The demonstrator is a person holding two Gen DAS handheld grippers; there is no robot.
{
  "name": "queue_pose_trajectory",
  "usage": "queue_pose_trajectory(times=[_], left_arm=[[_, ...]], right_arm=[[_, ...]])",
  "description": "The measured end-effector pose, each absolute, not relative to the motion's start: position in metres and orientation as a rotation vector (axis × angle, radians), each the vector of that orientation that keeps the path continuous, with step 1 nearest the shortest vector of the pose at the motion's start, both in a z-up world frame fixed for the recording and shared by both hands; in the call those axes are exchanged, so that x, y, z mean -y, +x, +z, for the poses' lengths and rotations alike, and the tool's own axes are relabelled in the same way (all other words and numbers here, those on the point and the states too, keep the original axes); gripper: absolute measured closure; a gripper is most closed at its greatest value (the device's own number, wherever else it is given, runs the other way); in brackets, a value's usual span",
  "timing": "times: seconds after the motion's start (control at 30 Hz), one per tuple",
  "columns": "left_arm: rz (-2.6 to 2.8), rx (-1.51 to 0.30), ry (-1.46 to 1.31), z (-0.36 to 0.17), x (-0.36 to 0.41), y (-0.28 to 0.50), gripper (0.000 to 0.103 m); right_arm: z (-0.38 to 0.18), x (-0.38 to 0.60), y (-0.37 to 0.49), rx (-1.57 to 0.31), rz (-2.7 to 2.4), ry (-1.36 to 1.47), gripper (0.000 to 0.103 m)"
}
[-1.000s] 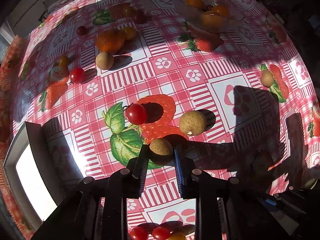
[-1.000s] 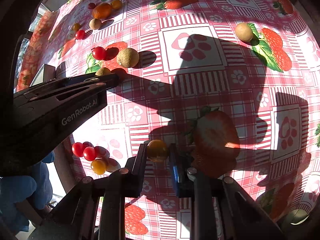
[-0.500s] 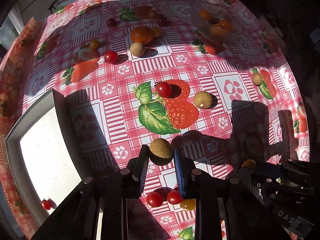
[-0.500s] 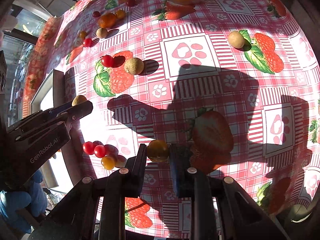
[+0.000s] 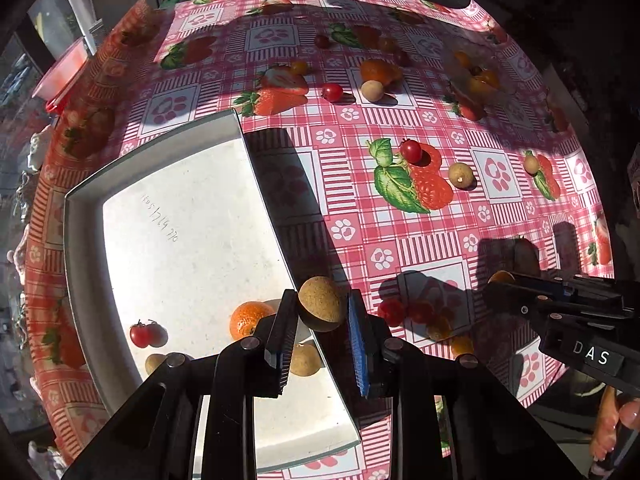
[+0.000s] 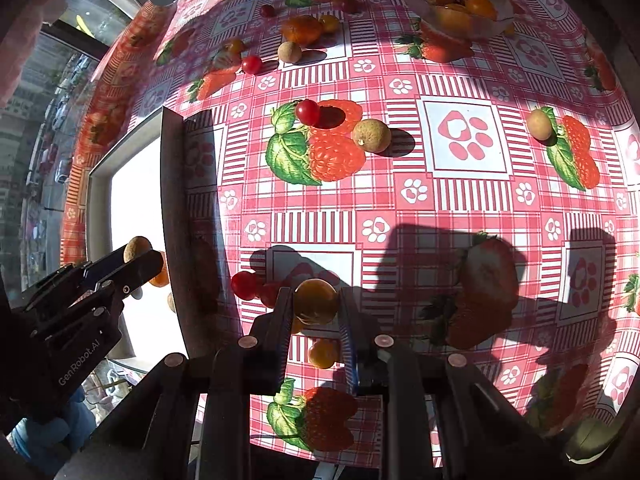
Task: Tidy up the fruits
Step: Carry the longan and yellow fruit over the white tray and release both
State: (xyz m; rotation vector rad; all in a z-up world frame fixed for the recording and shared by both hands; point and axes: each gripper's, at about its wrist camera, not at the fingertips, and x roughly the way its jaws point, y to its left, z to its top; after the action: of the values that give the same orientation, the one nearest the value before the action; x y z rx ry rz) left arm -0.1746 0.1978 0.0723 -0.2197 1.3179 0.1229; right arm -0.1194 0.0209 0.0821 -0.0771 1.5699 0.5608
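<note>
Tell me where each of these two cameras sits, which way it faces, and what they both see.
Left wrist: on the left gripper, looking steeply down at the tray edge; its fingers hold a brown longan.
Right wrist: on the right gripper, looking down at the tablecloth; its fingers hold a yellow tomato; a blue-gloved hand shows lower left.
Shared: tray, both grippers, the red cherry tomato on the printed leaf.

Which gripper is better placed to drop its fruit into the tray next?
Left. The left gripper holds its brown fruit at the tray edge; the right gripper with its yellow tomato hangs over tablecloth.
</note>
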Motion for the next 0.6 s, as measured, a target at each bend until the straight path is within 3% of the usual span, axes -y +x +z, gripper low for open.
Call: queue_pose_trajectory(times=[0.6], left_arm=[[0.335, -1.416, -0.288, 0.038, -0.271, -0.281, 0.077]], right_arm=[[0.076, -0.153, -0.214, -1.640, 0.887, -0.288, 0.079]])
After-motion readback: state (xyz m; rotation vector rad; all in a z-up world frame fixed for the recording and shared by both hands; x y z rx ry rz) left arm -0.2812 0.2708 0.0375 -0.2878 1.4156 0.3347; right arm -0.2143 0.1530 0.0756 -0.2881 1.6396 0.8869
